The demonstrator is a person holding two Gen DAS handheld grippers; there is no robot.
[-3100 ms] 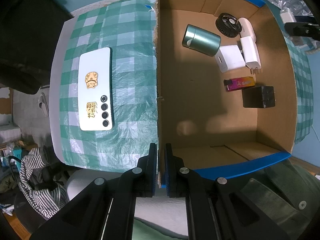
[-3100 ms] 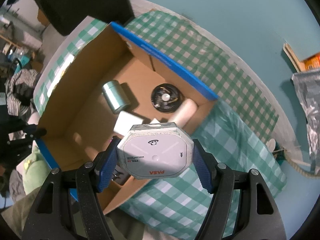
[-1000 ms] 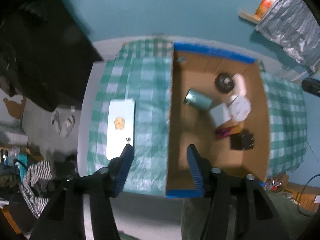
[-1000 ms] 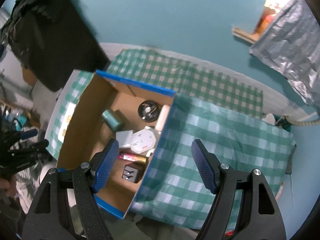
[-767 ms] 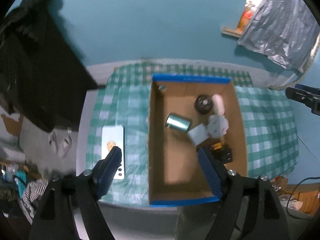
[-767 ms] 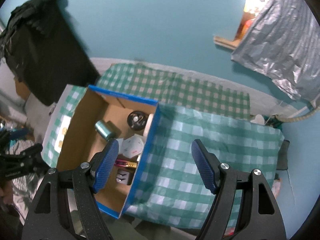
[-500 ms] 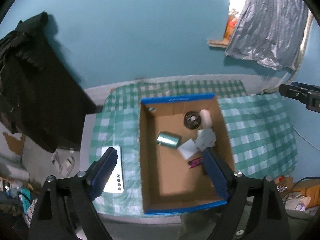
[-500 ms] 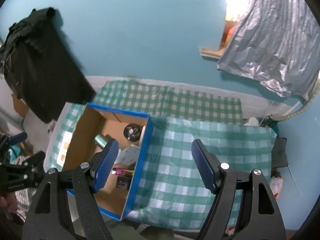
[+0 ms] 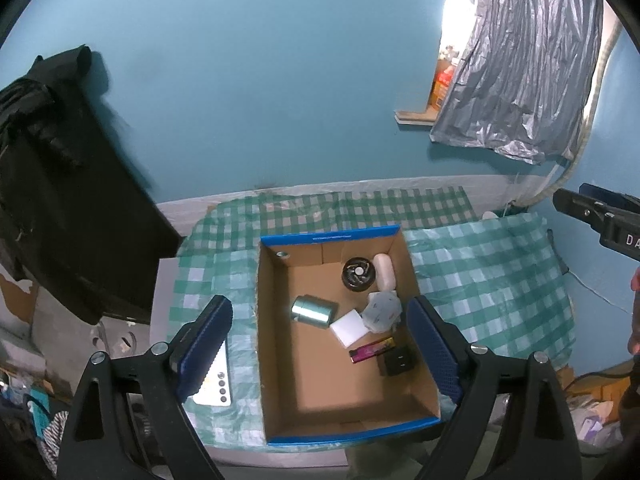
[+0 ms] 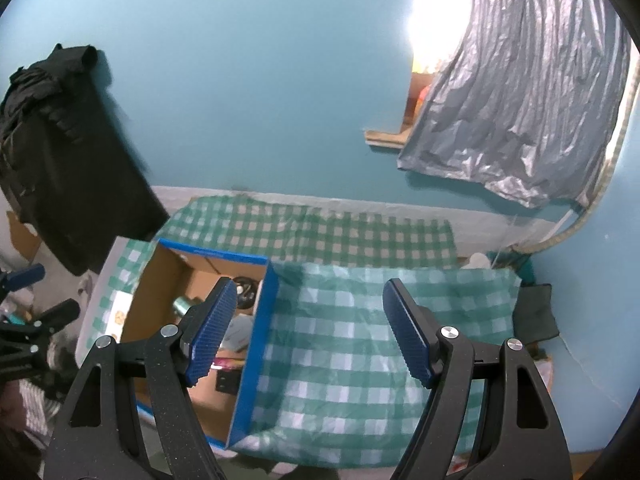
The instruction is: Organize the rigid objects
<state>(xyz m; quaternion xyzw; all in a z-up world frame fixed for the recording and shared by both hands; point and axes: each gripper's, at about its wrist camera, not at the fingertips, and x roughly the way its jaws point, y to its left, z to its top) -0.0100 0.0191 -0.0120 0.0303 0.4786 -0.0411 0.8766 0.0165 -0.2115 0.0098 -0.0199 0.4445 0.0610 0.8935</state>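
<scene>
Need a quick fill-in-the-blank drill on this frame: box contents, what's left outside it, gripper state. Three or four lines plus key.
1. The green metal cylinder lies on its ____ in the cardboard box.
2. The one item left outside the box is the white ____, on the checked cloth.
3. The octagonal white case rests ____ the box.
4. The right gripper holds ____ between its pads.

Missing words: side; phone; inside; nothing

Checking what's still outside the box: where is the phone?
Left wrist view: the phone lies on the checked cloth left of the box, partly hidden.
</scene>
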